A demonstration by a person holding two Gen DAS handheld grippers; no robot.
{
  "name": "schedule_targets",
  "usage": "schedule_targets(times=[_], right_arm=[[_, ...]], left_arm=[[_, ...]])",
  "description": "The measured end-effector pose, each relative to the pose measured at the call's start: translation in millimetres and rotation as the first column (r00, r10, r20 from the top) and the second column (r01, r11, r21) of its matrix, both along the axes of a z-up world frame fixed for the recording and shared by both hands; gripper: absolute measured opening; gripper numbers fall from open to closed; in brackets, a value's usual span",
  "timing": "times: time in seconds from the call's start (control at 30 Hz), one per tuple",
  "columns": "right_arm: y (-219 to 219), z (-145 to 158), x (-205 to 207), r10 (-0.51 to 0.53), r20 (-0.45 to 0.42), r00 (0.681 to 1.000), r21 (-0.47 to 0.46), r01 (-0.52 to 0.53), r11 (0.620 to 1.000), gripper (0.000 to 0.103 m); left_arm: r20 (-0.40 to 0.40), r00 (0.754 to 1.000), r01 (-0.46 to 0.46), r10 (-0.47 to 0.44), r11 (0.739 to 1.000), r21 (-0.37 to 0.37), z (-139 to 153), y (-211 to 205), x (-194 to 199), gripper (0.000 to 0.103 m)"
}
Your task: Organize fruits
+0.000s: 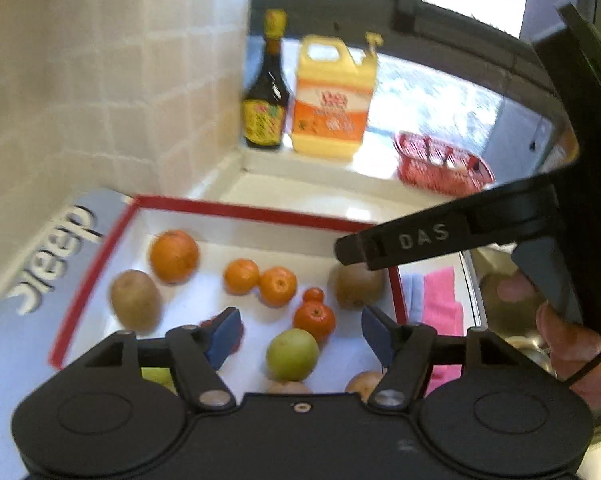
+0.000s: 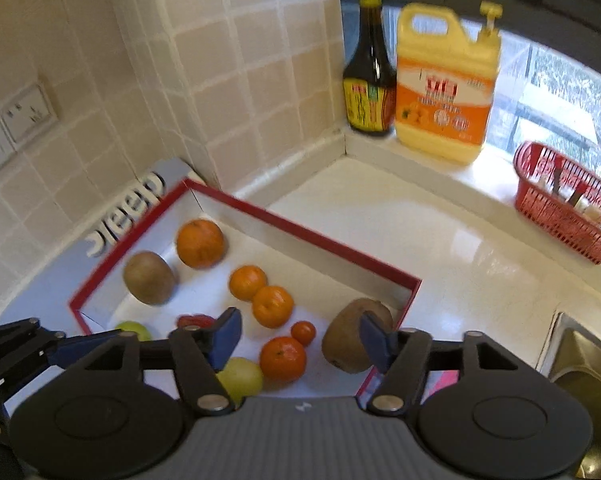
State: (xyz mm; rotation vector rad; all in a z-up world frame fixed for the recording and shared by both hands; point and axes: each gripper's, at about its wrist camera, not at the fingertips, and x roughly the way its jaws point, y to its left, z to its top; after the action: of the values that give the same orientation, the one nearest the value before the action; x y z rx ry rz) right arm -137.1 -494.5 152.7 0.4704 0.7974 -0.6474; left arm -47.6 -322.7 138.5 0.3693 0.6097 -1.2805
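While both of your grippers hang over it, the red-rimmed box (image 2: 236, 204) on the counter holds every fruit you can see, and none lies out on the white worktop (image 2: 440, 240). Inside, the fruit is mixed, not grouped by kind: the big orange (image 2: 200, 243) sits toward the far corner with one kiwi (image 2: 148, 278) just beside it, while the other kiwi (image 2: 350, 334) rests well apart against the box's right wall. Between them lie two mandarins (image 2: 248, 282), touching or nearly so, a third mandarin (image 2: 282, 359) nearer you, and a green apple (image 2: 240, 378) just beside that. A second green fruit (image 2: 134, 329) and something red (image 2: 196, 321) show at the near left, partly hidden. Smallest is the tiny orange-red fruit (image 2: 303, 333) next to the third mandarin. If organizing means gathering into the box, it lies done; if it means sorting by kind, that is left. Your left gripper (image 1: 300, 334) and right gripper (image 2: 300, 336) both have jaws spread wide, holding nothing
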Motion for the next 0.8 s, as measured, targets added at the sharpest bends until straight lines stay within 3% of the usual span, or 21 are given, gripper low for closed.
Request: schedule_targets(times=[0.13,0.3,0.37,0.5,0.57,0.67,0.8], right_arm=[[23.6,29.3,-12.0,-0.016,0.062,0.998,-0.04,0.018,0.999,0.077],[52.4,60.9,-17.9,0.016,0.144,0.989,-0.057,-0.008,0.998,0.081],[66.1,69.2,-17.2,0.031,0.157,0.987,-0.077,-0.019,0.997,0.082],[93.6,73.4,-11.8,0.057,0.154,0.986,-0.149,-0.033,0.988,0.092],[108.1,68.5,-7.6,0.063,0.141,0.988,-0.168,-0.039,0.985,0.093],[124.9,56.5,-1.6,0.059,0.106,0.993,-0.165,-0.041,0.985,0.093],[144.3,42.5,8.9,0.1,0.058,0.993,-0.153,-0.09,0.984,0.093]], left_arm=[[0.057,0.99,-0.127,0.127,0.992,-0.009,27.0,30.8,-10.9,0.08],[0.031,0.966,-0.253,0.256,0.965,-0.067,56.7,78.8,-15.0,0.081],[0.034,0.941,-0.333,0.335,0.941,-0.058,63.3,95.2,-14.2,0.082],[0.125,0.856,-0.503,0.501,0.864,-0.021,62.7,118.8,-15.9,0.082],[0.121,0.823,-0.558,0.554,0.83,-0.007,58.7,129.8,-13.8,0.082],[0.076,0.792,-0.608,0.606,0.794,0.001,50.2,141.8,-7.6,0.082],[0.019,0.776,-0.631,0.63,0.776,0.02,40.8,146.1,-2.4,0.082]])
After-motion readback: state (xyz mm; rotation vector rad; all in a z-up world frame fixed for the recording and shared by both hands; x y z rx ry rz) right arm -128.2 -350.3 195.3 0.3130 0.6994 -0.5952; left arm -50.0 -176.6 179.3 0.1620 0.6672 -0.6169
